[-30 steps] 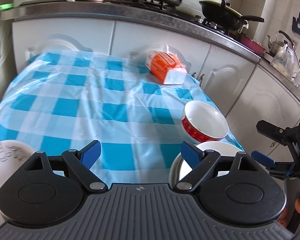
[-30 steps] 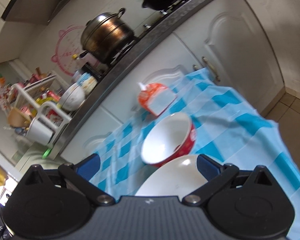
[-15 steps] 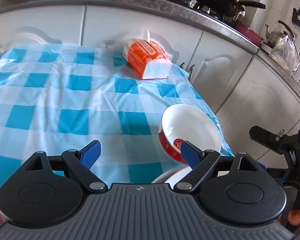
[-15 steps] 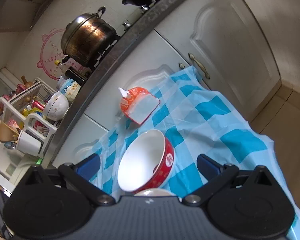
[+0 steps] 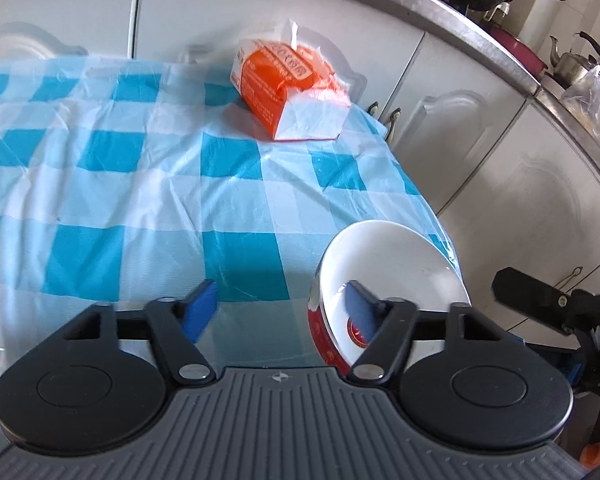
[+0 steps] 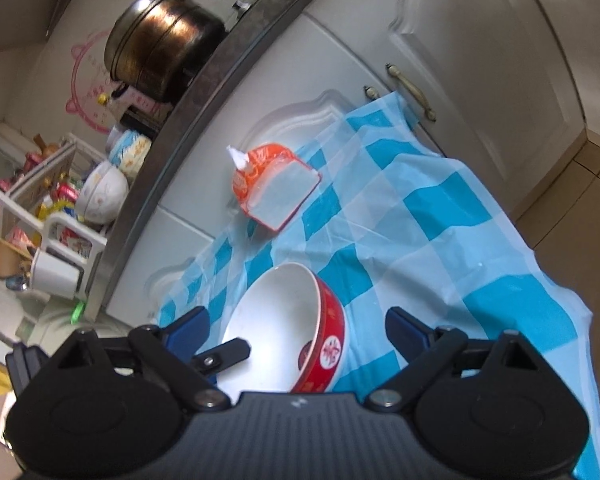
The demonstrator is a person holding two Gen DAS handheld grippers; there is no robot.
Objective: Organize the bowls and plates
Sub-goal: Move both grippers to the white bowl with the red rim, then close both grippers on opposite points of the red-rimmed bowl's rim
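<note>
Rim of the red bowl (image 5: 384, 280) runs between the left gripper's (image 5: 278, 306) blue pads: the right-hand pad sits inside the white bowl cavity, the left-hand pad outside over the tablecloth, with the red wall closer to the inner pad. Jaws have just been closing around that wall; pads not visibly pressing on it, so I read it as straddled, not yet clamped. Bowl stands near the table's right-hand edge, tipped or seen obliquely so its mouth faces the left wrist camera; round, so no long axis, and the grip depends only on pinching across the wall. Left gripper points steeply down at the table. Right gripper (image 6: 296, 322) also brackets the bowl, but widely: the whole bowl (image 6: 288, 328) lies between its pads, neither touching, jaws also just been narrowing but released. One left finger (image 6: 220, 356) shows in the right wrist view, reaching into the cavity. Judgement: left hand is nearer and better placed; next move needs only closing the last gap on the rim. Right gripper points shallowly down, rolled so the counter runs diagonally. Farther off, an orange tissue pack (image 5: 290, 86) lies on the blue checked tablecloth (image 5: 140, 184) near the white cabinets (image 5: 480, 140); beyond, a large metal pot (image 6: 160, 52) stands on the counter.
</note>
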